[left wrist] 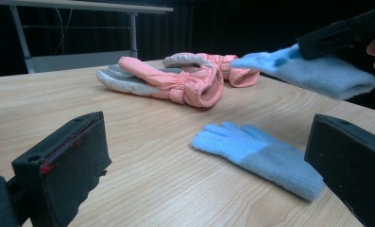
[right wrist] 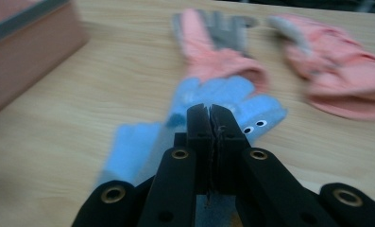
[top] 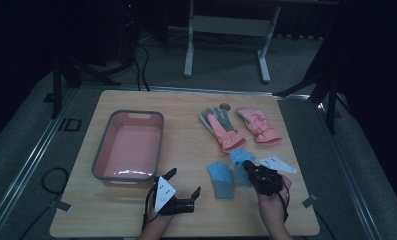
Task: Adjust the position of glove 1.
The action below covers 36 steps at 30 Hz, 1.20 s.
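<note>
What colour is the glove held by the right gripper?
Light blue glove, clearest in the left gripper view.

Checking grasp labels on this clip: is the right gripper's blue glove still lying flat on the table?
No: in the left gripper view the right gripper holds the blue glove in the air above the table.

Blue glove [top: 221,178], pink gloves [top: 238,126], pink basin [top: 156,145]

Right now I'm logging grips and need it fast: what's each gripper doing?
Left gripper: open, holding nothing, above the table.
Right gripper: shut on a blue glove, lifted off the table.
</note>
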Available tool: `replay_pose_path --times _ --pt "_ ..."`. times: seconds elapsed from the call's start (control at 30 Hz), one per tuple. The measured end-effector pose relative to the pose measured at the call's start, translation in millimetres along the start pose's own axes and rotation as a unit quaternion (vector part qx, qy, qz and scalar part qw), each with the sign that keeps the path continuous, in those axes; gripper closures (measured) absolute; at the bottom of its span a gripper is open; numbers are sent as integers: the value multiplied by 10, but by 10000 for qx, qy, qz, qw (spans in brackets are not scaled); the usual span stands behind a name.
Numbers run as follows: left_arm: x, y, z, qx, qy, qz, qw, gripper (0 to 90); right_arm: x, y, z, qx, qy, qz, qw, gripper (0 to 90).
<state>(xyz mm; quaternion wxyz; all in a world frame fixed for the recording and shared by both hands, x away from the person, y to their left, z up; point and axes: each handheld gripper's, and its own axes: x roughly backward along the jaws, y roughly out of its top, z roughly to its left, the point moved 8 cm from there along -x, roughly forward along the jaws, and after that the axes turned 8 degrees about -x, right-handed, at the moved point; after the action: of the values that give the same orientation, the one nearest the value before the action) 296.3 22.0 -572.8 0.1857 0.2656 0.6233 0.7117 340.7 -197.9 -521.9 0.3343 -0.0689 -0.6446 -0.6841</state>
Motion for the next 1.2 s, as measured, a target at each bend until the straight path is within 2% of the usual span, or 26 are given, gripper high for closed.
replay_pose_path --times 0.07,0.1,0.13,0.23,0.3,0.4,0.53,0.83,0.93,1.03,1.1,1.2 --pt "0 1 -4 -11 -8 -6 10000 5 -44 -3 134 179 217 41 9996 876" --pt "0 1 -4 -11 -8 -6 10000 5 -44 -3 134 179 217 41 9996 876" --pt "-1 2 -6 -23 -13 -7 10000 5 -91 -25 223 263 333 123 9990 875" --pt "-1 1 -5 -24 -9 -1 10000 5 -134 -52 273 294 399 202 9986 875" --pt "-3 0 -5 -17 -12 6 10000 5 -194 -122 339 342 480 346 9977 876" --pt "-2 -1 -4 -21 -13 13 10000 5 -214 -150 361 341 537 399 9972 876" --pt "-2 0 -5 -35 -7 9 10000 5 -310 -284 447 453 693 582 9949 875" --pt "-2 1 -6 -35 -11 1 10000 5 -426 -454 427 394 719 798 9934 873" --pt "0 1 -7 -26 -13 -5 10000 5 -483 -545 399 484 747 908 9919 868" --pt "0 1 -6 -22 -13 -4 10000 5 -513 -570 344 462 732 953 9917 866" --pt "1 1 -5 -15 -12 -7 10000 5 -511 -572 333 395 867 950 9909 866" --pt "1 0 -2 -13 -9 0 10000 5 -506 -569 316 465 833 937 9910 866"
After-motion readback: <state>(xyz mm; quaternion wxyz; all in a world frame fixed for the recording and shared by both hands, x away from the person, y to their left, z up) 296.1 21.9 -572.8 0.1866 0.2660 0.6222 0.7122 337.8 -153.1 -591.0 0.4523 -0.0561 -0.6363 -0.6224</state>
